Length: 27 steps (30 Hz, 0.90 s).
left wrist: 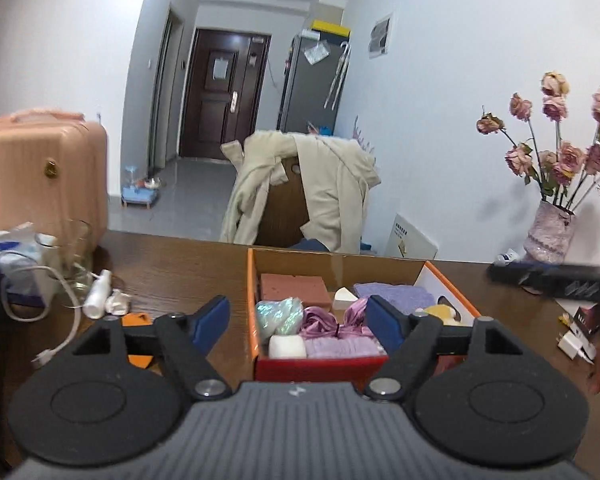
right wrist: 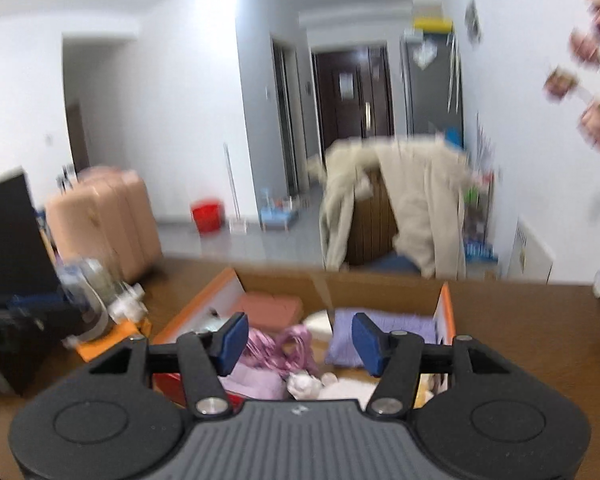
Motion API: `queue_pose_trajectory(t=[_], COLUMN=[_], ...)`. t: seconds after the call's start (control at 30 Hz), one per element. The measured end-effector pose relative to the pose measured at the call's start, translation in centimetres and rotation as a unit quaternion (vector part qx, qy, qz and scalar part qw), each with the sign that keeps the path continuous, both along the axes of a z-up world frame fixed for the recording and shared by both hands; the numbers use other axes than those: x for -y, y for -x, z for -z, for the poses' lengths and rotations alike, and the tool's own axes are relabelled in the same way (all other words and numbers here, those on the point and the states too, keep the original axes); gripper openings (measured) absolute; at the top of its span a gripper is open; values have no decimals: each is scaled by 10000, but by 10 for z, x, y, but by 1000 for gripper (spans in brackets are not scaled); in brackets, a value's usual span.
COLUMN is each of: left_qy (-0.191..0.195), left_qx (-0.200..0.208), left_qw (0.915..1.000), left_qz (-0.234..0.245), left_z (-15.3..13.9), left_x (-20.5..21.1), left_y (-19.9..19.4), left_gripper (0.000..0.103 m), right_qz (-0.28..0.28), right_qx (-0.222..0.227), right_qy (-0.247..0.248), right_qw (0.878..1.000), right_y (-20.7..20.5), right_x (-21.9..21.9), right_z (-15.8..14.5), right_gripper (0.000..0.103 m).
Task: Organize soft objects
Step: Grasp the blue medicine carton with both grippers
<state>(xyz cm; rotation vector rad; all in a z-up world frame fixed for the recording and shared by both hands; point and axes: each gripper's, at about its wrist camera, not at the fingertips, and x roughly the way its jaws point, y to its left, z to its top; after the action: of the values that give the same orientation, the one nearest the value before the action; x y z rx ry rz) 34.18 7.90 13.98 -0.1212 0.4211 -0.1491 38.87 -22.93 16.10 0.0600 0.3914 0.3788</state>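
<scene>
Left gripper: your left gripper (left wrist: 296, 326) hangs in front of the box with its blue pads spread wide and nothing between them.
Right gripper: your right gripper (right wrist: 300, 344) sits above the box, jaws apart and empty; its view is smeared, so judge depth with care.
Soft things: they lie packed in the orange-rimmed cardboard box (left wrist: 253, 304) on the dark wooden table (left wrist: 172, 268): an iridescent crinkled pouch (left wrist: 279, 316), a white rounded sponge block (left wrist: 287, 346), a pink satin ribbon bundle (left wrist: 324, 320), a lilac knitted cloth (left wrist: 342, 347), a purple folded towel (left wrist: 394, 294) and a terracotta foam brick (left wrist: 294, 289).
Crowding risk: the pieces touch one another, so a wide bite on the ribbon bundle may, I judge, drag the pouch or the cloth along with it.
Slip risk: satin and crinkled film look slick; a shallow pinch could let them slide out over the table.
Box risk: the cardboard walls look light; if you push a pad against the rim, the box may skid or tip.
Collision risk: both tools point at the same box, so they may clash if you reach in together.
Clutter risk: the clear glass jar (left wrist: 74, 256) and white charging cable (left wrist: 66, 312) lie left of the box; a wide swing there could knock the jar.
Vase risk: the mottled pink vase of dried roses (left wrist: 550, 236) stands at the far right, within reach of a careless right arm.
</scene>
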Motion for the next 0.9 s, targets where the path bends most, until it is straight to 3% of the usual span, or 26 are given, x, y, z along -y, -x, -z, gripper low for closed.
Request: queue_pose_trajectory(t=[0.17, 0.3, 0.47, 0.63, 0.9], left_qy=[-131, 164, 543, 482, 576], left_qx=[155, 7, -357, -595, -572], left_qw=[9997, 9999, 9978, 9969, 9962], left_qz=[-130, -22, -108, -206, -322], left_z=[17, 41, 73, 88, 90], left_x=[-2, -10, -24, -30, -29], left_y=[66, 115, 158, 170, 155], left_gripper=[80, 84, 85, 86, 84], right_qz=[-96, -202, -415, -608, -590], right_qx=[208, 153, -610, -1263, -1103], right_qy=[-257, -244, -536, -583, -660], right_qw=[9994, 9994, 9958, 9884, 9899], right_y=[76, 127, 177, 195, 187], right_x=[9, 2, -6, -20, -30], right_z=[7, 37, 94, 133, 124], right_gripper=[61, 61, 62, 62, 60])
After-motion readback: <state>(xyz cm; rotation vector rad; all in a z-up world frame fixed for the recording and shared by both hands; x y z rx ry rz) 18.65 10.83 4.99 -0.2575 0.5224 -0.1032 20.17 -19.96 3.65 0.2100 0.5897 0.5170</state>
